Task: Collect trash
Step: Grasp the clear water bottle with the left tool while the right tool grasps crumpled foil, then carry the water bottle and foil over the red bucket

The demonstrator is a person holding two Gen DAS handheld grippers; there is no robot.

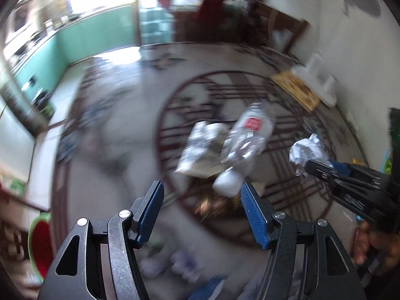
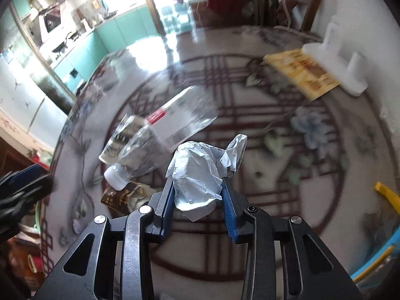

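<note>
The right tool (image 2: 197, 195) is clenched on a crumpled paper ball (image 2: 200, 172) near the middle of the round desk (image 2: 312, 200); the hold looks best kept firm and lifted straight, since loose paper slips. The left tool (image 1: 202, 212) stands released, empty, short of the clear plastic bottle (image 1: 242, 145) lying on its side toward the left edge. The glossy patterned desk stands beside a turquoise kitchen (image 2: 82, 50)

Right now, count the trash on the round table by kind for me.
Clear plastic bottle: 1
Crumpled paper ball, in the right gripper: 1
Brown wrapper: 1
Crushed carton under the bottle: 1
Total: 4
</note>
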